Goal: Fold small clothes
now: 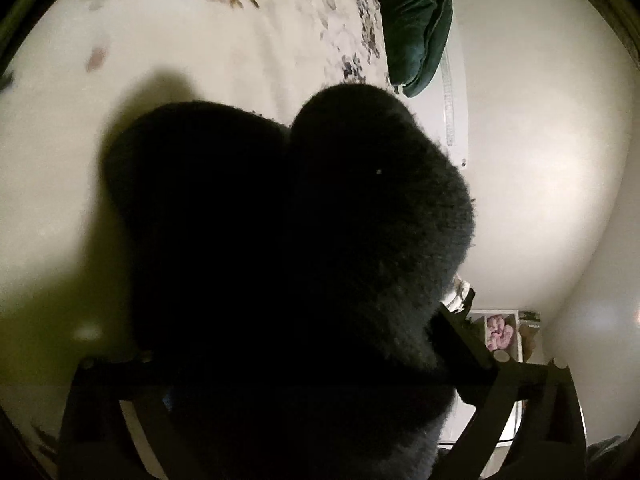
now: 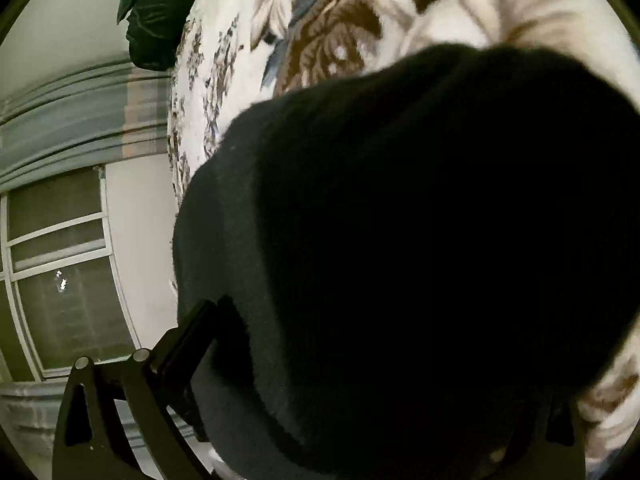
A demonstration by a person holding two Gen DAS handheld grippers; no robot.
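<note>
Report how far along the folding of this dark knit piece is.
Done: the dark knit garment looks doubled into two lobes on the floral bedspread. In hand: it bulges between the wide-spread jaws of the left gripper and right gripper; a grip is unclear. Left: flattening it and setting it down.

Floral bedspread [image 1: 256, 28], dark green velvet cushion [image 1: 416, 28] at its edge, white-framed window [image 2: 60, 272], shelf with pink items [image 1: 500, 334]

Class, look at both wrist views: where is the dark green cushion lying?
The dark green cushion lies at the top of the left wrist view, right of centre, at the edge of the floral bedspread; in the right wrist view it is top left, beside that bedspread.
</note>
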